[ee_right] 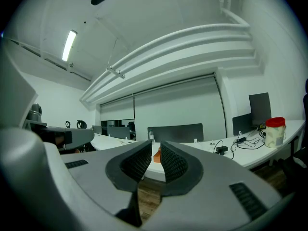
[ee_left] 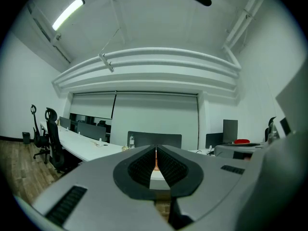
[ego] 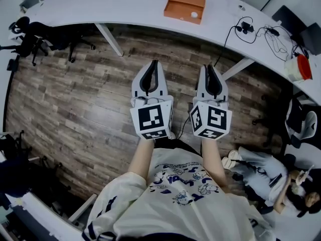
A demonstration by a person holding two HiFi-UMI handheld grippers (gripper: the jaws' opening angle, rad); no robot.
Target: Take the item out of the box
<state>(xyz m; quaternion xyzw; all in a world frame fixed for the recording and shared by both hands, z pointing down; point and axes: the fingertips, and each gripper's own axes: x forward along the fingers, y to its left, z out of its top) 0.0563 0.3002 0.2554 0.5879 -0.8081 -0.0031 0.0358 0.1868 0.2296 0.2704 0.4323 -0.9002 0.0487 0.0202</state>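
Observation:
An open orange box (ego: 185, 5) lies on the curved white table (ego: 115, 9) far ahead of me, with a small white round item (ego: 194, 15) in its near right corner. My left gripper (ego: 153, 64) and right gripper (ego: 211, 68) are held side by side over the wooden floor, pointing level toward the table and well short of it. Both have their jaws together with nothing between them. In the right gripper view the box (ee_right: 157, 157) shows just past the right gripper (ee_right: 156, 148). In the left gripper view, the left gripper (ee_left: 155, 150) hides nearly all of the box.
Cables and a charger (ego: 251, 29) lie on the table right of the box, and a red-lidded container (ego: 299, 68) stands further right. White table legs (ego: 110, 39) slant to the floor. Office chairs (ego: 30, 39) stand at the left. A person (ego: 266, 174) sits at the lower right.

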